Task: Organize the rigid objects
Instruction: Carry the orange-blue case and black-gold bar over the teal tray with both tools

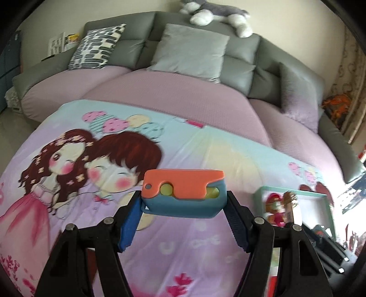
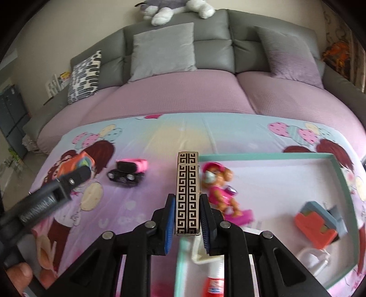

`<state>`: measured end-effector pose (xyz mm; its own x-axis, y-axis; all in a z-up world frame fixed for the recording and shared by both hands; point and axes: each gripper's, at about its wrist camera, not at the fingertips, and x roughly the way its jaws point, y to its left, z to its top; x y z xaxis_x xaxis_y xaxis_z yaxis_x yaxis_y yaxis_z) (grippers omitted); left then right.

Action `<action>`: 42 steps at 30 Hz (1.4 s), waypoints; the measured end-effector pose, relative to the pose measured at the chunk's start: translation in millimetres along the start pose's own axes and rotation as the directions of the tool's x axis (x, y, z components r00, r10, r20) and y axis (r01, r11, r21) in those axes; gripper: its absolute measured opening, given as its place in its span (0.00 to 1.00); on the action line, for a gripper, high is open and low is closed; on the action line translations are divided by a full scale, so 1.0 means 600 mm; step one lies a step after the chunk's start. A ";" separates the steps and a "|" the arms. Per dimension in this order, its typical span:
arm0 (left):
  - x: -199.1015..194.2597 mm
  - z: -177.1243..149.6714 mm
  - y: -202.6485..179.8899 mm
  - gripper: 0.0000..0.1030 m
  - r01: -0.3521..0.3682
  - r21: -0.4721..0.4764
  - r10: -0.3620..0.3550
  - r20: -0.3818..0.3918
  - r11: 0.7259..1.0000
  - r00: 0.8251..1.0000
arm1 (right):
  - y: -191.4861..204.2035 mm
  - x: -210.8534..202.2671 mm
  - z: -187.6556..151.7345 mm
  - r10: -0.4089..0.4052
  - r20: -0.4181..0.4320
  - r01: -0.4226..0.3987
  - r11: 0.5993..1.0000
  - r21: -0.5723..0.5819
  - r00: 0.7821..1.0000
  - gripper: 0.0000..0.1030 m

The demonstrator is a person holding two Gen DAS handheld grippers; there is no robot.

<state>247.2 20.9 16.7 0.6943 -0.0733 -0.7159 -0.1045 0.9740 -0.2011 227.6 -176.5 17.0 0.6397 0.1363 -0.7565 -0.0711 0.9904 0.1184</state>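
Note:
My left gripper (image 1: 184, 203) is shut on an orange and blue toy block (image 1: 183, 192) and holds it above the cartoon bedsheet; it also shows at the left of the right wrist view (image 2: 80, 171). My right gripper (image 2: 186, 214) is shut on a narrow lighter with a black key pattern (image 2: 187, 194), held upright over the left rim of the teal-edged tray (image 2: 263, 156). In the tray lie a pink toy dog figure (image 2: 219, 189) and a second orange and blue block (image 2: 318, 224). The tray also shows in the left wrist view (image 1: 295, 194).
A pink and black toy car (image 2: 128, 170) lies on the sheet left of the tray. A white frame piece (image 2: 313, 258) and a red tube (image 2: 213, 283) lie at the tray's near side. A grey sofa (image 2: 212, 45) with cushions stands behind, a plush animal (image 2: 173, 9) on top.

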 end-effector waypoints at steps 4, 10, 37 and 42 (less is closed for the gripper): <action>-0.006 -0.001 -0.037 0.69 0.026 0.042 -0.027 0.006 0.999 1.000 | -0.043 -0.006 -0.008 -0.035 -0.008 0.035 0.998 0.042 0.999 0.21; -0.006 -0.006 -0.100 0.69 0.065 0.121 -0.065 -0.005 0.990 0.998 | -0.108 -0.015 -0.009 -0.095 -0.001 0.094 0.990 0.105 0.996 0.21; 0.044 -0.082 -0.292 0.69 0.155 0.357 -0.108 -0.147 0.921 0.983 | -0.232 -0.021 -0.023 -0.119 -0.047 0.126 0.970 0.206 0.992 0.22; 0.051 -0.087 -0.294 0.69 0.138 0.360 -0.086 -0.155 0.923 0.984 | -0.239 -0.017 -0.025 -0.108 -0.059 0.118 0.970 0.214 0.992 0.22</action>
<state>249.9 -164.5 -4.7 0.5820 -0.1895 -0.7908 0.2555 0.9658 -0.0434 219.7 -319.4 -2.2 0.5976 0.0300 -0.8012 0.1703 0.9718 0.1633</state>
